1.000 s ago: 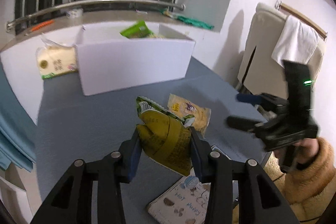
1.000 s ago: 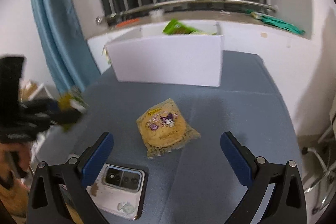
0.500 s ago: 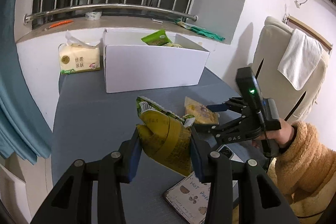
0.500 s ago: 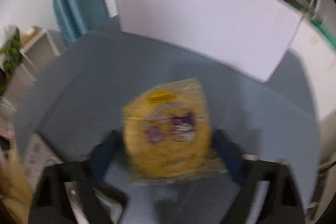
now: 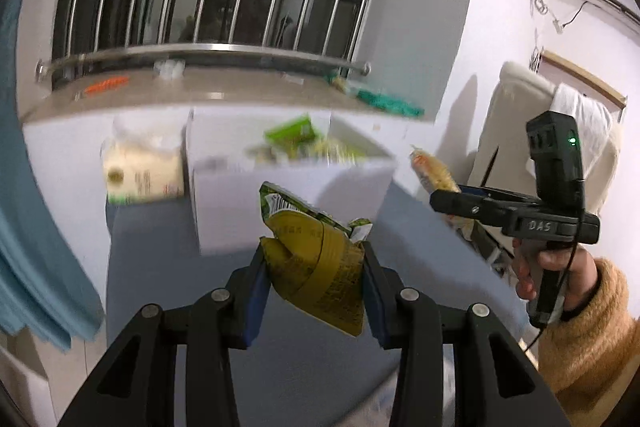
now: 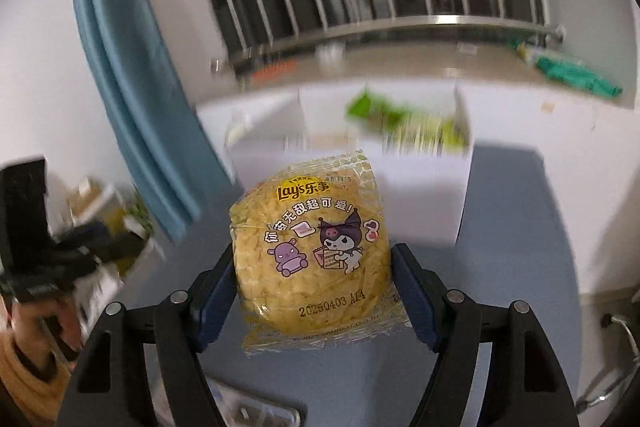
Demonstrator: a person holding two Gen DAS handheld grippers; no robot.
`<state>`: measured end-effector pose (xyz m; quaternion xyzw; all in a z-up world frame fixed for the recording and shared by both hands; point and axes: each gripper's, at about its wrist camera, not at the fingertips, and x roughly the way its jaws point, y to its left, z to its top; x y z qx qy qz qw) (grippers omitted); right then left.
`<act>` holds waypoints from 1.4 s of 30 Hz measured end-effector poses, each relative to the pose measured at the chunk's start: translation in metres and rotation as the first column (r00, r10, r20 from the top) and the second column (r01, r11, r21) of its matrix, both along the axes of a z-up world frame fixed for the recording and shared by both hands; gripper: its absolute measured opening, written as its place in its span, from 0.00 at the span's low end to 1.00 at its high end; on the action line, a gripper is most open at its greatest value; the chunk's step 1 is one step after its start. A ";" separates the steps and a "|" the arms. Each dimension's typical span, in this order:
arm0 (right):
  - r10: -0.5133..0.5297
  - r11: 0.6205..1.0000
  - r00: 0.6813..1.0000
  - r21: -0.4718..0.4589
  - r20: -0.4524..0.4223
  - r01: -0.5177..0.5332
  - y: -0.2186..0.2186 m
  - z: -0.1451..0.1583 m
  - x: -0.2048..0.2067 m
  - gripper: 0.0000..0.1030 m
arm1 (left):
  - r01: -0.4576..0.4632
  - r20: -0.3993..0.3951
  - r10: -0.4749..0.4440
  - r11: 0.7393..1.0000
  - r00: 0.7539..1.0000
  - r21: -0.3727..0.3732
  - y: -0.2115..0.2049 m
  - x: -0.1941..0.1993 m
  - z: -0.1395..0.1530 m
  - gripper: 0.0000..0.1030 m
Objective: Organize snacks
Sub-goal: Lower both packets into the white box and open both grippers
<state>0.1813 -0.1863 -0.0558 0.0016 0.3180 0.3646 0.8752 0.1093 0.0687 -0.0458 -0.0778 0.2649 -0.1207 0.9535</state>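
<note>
Snacks are being carried: a crumpled yellow-green packet (image 5: 316, 267) is being pinched in the left tool (image 5: 314, 287), a round yellow Lay's pack (image 6: 312, 259) in the right tool (image 6: 312, 291), above the blue tabletop (image 5: 168, 259), near the white cardboard box (image 5: 288, 203). The slippery film packs could be dropped short of the box.

The box (image 5: 288, 195) sits on the bench (image 5: 160, 267) at twelve o'clock, against the wall below the sill (image 5: 200, 95). A tissue pack (image 5: 142, 171) stands just beside it at ten o'clock. Packets (image 5: 292, 133) lie inside the box (blurred here). The chair (image 5: 516, 131) stands at two o'clock, off the bench, and the curtain (image 5: 24, 227) hangs at nine o'clock.
</note>
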 end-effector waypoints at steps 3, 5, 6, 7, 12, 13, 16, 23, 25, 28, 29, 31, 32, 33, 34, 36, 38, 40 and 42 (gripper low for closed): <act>-0.055 0.998 0.998 0.035 0.018 0.054 0.005 0.030 0.025 0.76 | -0.005 0.045 0.004 1.000 0.999 0.017 0.004 0.038 0.027 0.44; -0.070 0.994 0.998 0.086 0.006 0.069 0.008 0.044 0.046 0.76 | -0.017 0.054 0.016 1.000 0.998 0.023 0.008 0.068 0.040 0.44; -0.077 0.990 0.997 0.114 -0.018 0.079 0.009 0.048 0.061 0.76 | -0.020 0.054 0.019 1.000 0.998 0.018 0.010 0.082 0.045 0.44; -0.088 0.986 0.995 0.138 -0.053 0.095 0.007 0.051 0.075 0.76 | -0.024 0.053 0.023 1.000 0.998 0.011 0.012 0.099 0.050 0.44; -0.131 0.979 0.982 0.137 -0.134 0.150 0.031 0.057 0.130 0.76 | -0.064 0.016 0.063 0.998 0.998 0.030 0.014 0.170 0.058 0.44; -0.135 0.981 0.982 0.123 -0.132 0.151 0.037 0.057 0.140 0.76 | -0.072 0.004 0.072 0.997 0.997 0.037 0.015 0.182 0.057 0.44; -0.131 0.985 0.983 0.096 -0.129 0.144 0.051 0.052 0.154 0.76 | -0.096 -0.028 0.098 0.994 0.995 0.053 0.017 0.209 0.051 0.47; -0.128 0.986 0.981 0.087 -0.146 0.141 0.056 0.036 0.173 1.00 | -0.160 -0.056 0.165 0.984 0.985 0.082 0.027 0.223 0.029 1.00; -0.150 0.983 0.981 0.089 -0.126 0.162 0.052 0.033 0.174 1.00 | -0.175 -0.069 0.182 0.980 0.981 0.100 0.028 0.218 0.023 1.00; -0.159 0.981 0.977 0.088 -0.141 0.172 0.047 0.029 0.174 1.00 | -0.198 -0.049 0.205 0.973 0.978 0.120 0.028 0.207 0.021 1.00; -0.165 0.980 0.976 0.088 -0.139 0.178 0.045 0.028 0.172 1.00 | -0.203 -0.039 0.209 0.971 0.977 0.126 0.026 0.203 0.022 1.00; -0.174 0.981 0.977 0.070 -0.121 0.183 0.043 0.030 0.169 1.00 | -0.215 -0.009 0.218 0.966 0.976 0.145 0.023 0.192 0.028 1.00; -0.179 0.981 0.978 0.060 -0.105 0.186 0.042 0.033 0.167 1.00 | -0.216 0.004 0.218 0.964 0.976 0.154 0.021 0.187 0.031 1.00; -0.187 0.981 0.979 0.046 -0.082 0.191 0.042 0.036 0.164 1.00 | -0.222 0.026 0.221 0.960 0.975 0.171 0.018 0.182 0.036 1.00; -0.191 0.981 0.980 0.028 -0.057 0.193 0.043 0.040 0.160 1.00 | -0.232 0.047 0.227 0.953 0.973 0.194 0.014 0.176 0.042 1.00; -0.192 0.981 0.981 0.001 -0.001 0.192 0.044 0.050 0.150 1.00 | -0.279 0.088 0.265 0.933 0.960 0.230 0.007 0.164 0.053 1.00; -0.193 0.981 0.978 -0.020 0.077 0.195 0.045 0.061 0.135 1.00 | -0.320 0.122 0.299 0.916 0.946 0.240 0.001 0.151 0.061 1.00; -0.197 0.978 0.965 -0.040 0.173 0.207 0.044 0.074 0.116 1.00 | -0.337 0.153 0.308 0.913 0.939 0.231 -0.005 0.131 0.069 1.00; -0.182 0.978 0.951 -0.050 0.250 0.200 0.042 0.086 0.095 1.00 | -0.312 0.125 0.292 0.929 0.948 0.200 -0.007 0.116 0.074 1.00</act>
